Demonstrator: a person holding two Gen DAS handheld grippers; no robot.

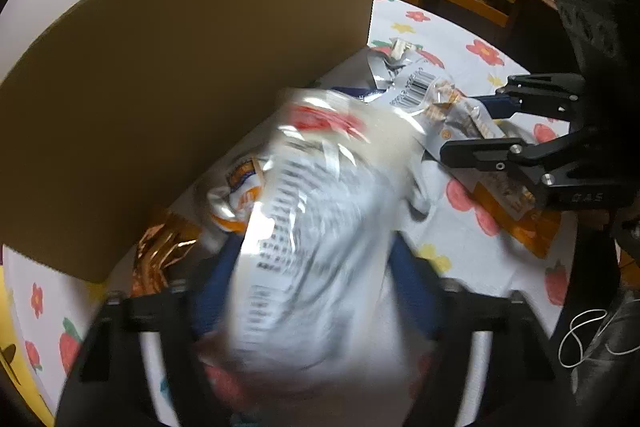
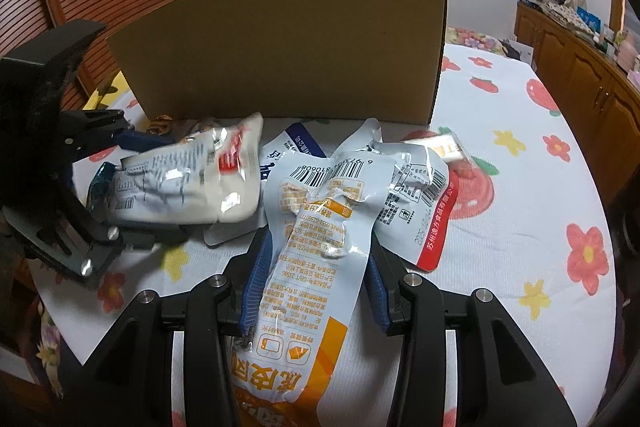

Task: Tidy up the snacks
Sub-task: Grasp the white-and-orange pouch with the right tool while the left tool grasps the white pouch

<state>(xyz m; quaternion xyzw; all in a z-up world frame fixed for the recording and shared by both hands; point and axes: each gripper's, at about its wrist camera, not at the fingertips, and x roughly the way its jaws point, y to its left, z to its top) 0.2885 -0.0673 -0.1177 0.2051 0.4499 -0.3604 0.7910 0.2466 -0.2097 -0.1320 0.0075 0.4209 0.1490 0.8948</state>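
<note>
My left gripper point(image 1: 312, 267) is shut on a white snack packet point(image 1: 316, 227) with a red label, blurred by motion; the packet also shows in the right wrist view point(image 2: 188, 183), held by the left gripper point(image 2: 160, 187). My right gripper point(image 2: 316, 259) is shut on a long white and orange snack packet point(image 2: 316, 259), which lies on the flowered tablecloth point(image 2: 520, 187); in the left wrist view this gripper point(image 1: 472, 129) grips that packet point(image 1: 452, 115). Other packets lie in a pile before the upright cardboard flap point(image 2: 288, 43).
A red and white packet point(image 2: 436, 223), a blue-labelled one point(image 2: 304, 143) and a small wrapped bar point(image 2: 440, 147) lie near the cardboard point(image 1: 180, 87). A gold foil packet point(image 1: 164, 247) sits by its edge. Wooden cabinets point(image 2: 580, 79) stand behind the table.
</note>
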